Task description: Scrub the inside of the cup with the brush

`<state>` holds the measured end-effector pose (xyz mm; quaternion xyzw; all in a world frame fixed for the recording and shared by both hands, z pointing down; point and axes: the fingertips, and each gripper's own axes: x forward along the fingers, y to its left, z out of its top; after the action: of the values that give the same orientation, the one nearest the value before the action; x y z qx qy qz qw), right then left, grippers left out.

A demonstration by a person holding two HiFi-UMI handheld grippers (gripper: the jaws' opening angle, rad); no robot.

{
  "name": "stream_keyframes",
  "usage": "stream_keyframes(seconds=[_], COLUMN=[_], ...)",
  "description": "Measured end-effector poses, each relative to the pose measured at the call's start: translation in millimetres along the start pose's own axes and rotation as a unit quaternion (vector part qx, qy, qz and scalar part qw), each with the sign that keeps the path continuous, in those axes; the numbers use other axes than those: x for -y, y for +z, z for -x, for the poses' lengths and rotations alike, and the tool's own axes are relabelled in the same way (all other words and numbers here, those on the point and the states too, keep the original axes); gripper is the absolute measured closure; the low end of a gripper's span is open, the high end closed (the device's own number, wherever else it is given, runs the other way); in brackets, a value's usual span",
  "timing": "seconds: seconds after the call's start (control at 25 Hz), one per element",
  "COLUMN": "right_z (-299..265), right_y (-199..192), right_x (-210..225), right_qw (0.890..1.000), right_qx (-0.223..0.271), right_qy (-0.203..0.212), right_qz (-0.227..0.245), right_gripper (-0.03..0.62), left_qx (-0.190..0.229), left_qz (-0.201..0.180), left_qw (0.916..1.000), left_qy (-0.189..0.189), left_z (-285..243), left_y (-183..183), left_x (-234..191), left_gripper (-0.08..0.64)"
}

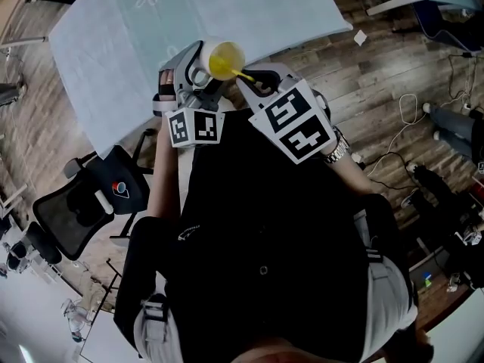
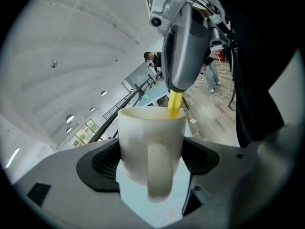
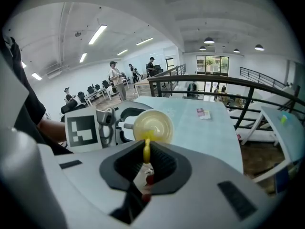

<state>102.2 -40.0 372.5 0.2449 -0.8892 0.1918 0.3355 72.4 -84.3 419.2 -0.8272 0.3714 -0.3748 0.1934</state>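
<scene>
Cup (image 2: 143, 142): lower centre of the left gripper view, handle toward the camera; in the head view, upper centre, at the counter (image 1: 113, 44) edge.
Left gripper (image 2: 151, 160): jaws closed on the cup's sides, both pads touching.
Right gripper (image 3: 146, 162): jaws nearly together, pinching the yellow stem of the brush (image 2: 175, 104).
Brush end: down past the rim; yellow fills the cup mouth.
Method, as judged: clamp the cup steady, sweep wall and base in circles, avoid levering on the rim.

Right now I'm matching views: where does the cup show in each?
Head view: cup upper centre, by the table edge.
Left gripper view: cup lower centre, clamped between the fingers.
Right gripper view: cup centre, mouth toward camera.
Shared landmark: yellow brush entering the cup.
</scene>
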Motion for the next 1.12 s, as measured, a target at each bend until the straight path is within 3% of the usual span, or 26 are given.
stream_keyframes(seconds=[0.2, 0.48, 0.76, 1.12], right_z=[5, 22, 21, 17], right_y=[18, 32, 15, 4], right_x=[-6, 19, 19, -21], right_qw=[0.999, 0.998, 0.998, 1.0], right_qx=[0.028, 0.062, 0.046, 0.024], right_qy=[0.016, -0.026, -0.035, 0.003], right_qz=[-0.001, -0.011, -0.017, 0.004], right_gripper=[0.552, 0.552, 0.552, 0.552], left_qx=[0.004, 0.012, 0.004, -0.013], left_qz=[-0.01, -0.01, -0.007, -0.005], left_qw=[0.9999, 0.9999, 0.9999, 0.9997], left_qy=[-0.01, -0.003, 0.013, 0.022], left_z=[2, 5, 13, 21], left_y=[5, 9, 2, -8], left_x=[7, 6, -4, -5], left_gripper=[0.164, 0.164, 0.164, 0.164])
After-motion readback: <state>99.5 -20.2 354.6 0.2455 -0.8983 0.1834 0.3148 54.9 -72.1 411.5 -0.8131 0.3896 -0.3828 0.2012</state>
